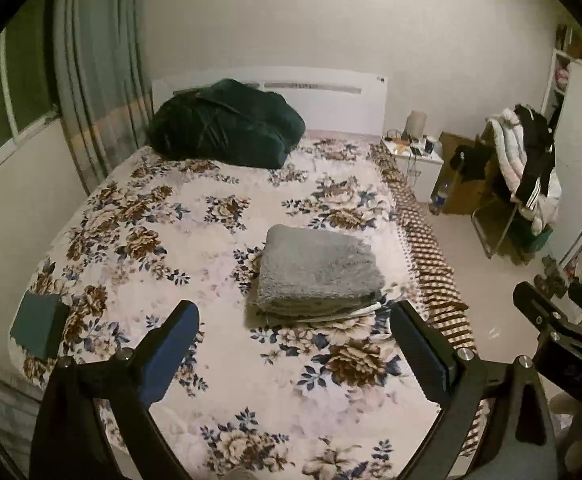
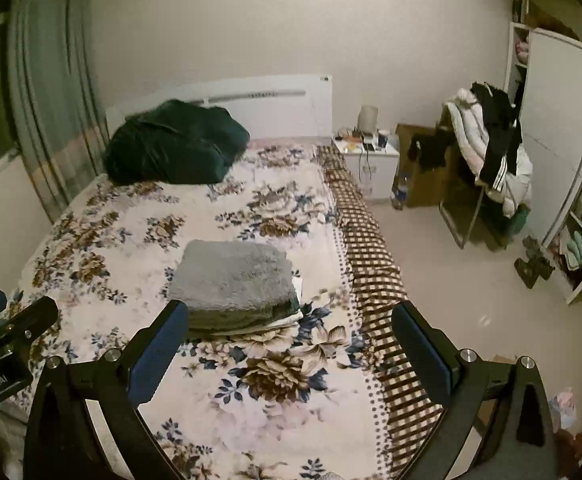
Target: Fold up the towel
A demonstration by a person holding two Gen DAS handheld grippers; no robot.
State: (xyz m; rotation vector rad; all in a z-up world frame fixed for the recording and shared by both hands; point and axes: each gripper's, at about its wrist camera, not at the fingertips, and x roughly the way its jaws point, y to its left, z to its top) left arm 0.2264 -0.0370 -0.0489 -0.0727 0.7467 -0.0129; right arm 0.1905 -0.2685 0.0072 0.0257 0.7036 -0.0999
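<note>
The wide bed with its cream blanket printed in brown and blue flowers (image 1: pixel 195 240) fills most of what I see from both wrists, with a brown-and-white checked sheet (image 2: pixel 371 248) hanging down its right side. Up by the white headboard lies a big dark green rumpled quilt (image 1: pixel 223 132), well apart from my work. Nearer me, toward the bed's right edge, sits the grey fluffy towel (image 1: pixel 319 268), already a thick squared bundle, resting on top of a few thinner folded cloths (image 1: pixel 331 316) whose striped and pale edges peek out underneath. A small dark green folded cloth (image 1: pixel 39 324) lies at the bed's near left corner.

My left gripper (image 1: pixel 295 336) hangs above the blanket short of the towel, jaws spread wide with nothing between them. My right gripper (image 2: pixel 291 336) is likewise wide and empty, its left finger (image 2: pixel 159 344) crossing the towel's near edge in view, though I cannot tell whether it touches.

I judge the folding of this towel to be finished or nearly so, since it lies compact and even. If so, the next move calls for little: perhaps squaring the stack, or fetching another piece, which would mean lowering both grippers to a loose edge and closing on it
</note>
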